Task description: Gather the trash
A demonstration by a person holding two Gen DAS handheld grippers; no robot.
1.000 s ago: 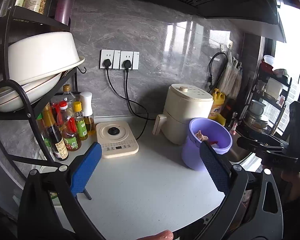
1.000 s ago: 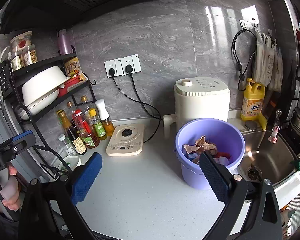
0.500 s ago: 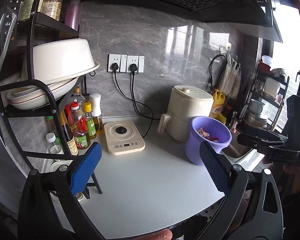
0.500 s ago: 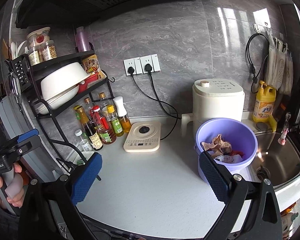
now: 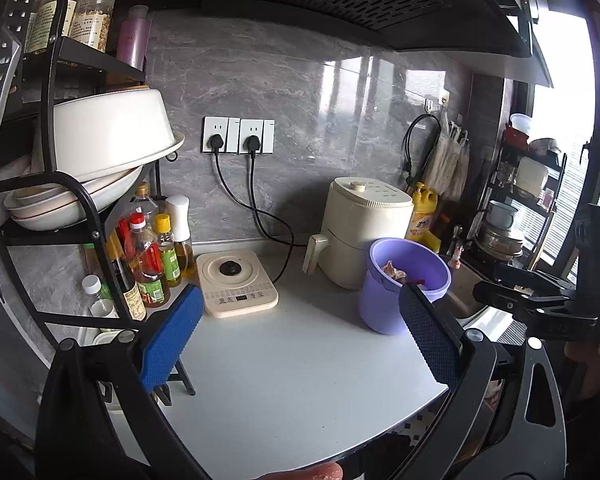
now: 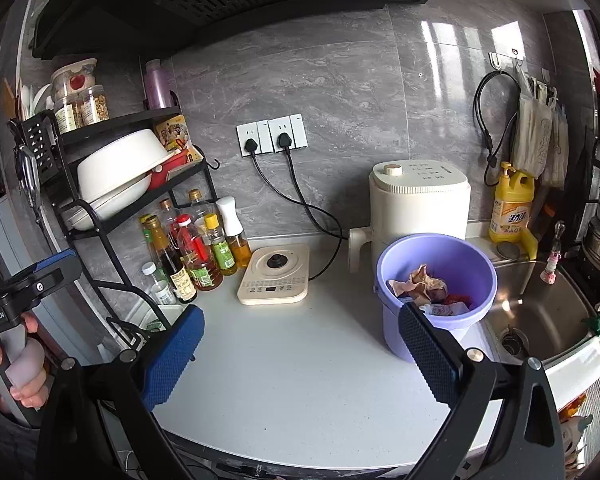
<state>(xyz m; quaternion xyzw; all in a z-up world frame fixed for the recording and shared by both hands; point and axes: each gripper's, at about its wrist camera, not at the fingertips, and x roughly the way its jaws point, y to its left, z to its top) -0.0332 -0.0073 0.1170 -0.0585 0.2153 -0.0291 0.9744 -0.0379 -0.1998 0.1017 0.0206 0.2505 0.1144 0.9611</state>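
A purple bucket [image 6: 436, 256] stands on the white counter in front of the cream appliance, with crumpled paper and wrappers [image 6: 420, 286] inside. In the left wrist view the same bucket [image 5: 384, 304] sits right of centre. My right gripper [image 6: 300, 356] is open above the counter's front, empty, its right finger overlapping the bucket's near side. My left gripper [image 5: 296, 336] is also open and empty, held back over the counter's near edge. Both have blue pads. The right gripper's body [image 5: 540, 300] shows at the right of the left wrist view.
A black rack [image 6: 112, 216] with bowls, jars and sauce bottles [image 6: 196, 248] fills the left. A cream induction plate [image 6: 276, 276] lies by the wall, a cream appliance [image 6: 420, 200] behind the bucket. The steel sink [image 6: 540, 312] and yellow detergent bottle [image 6: 512, 204] are at the right.
Both grippers have pulled back from the counter and risen a little; the bucket and rack look smaller and more of the counter shows. Both stay open and empty.
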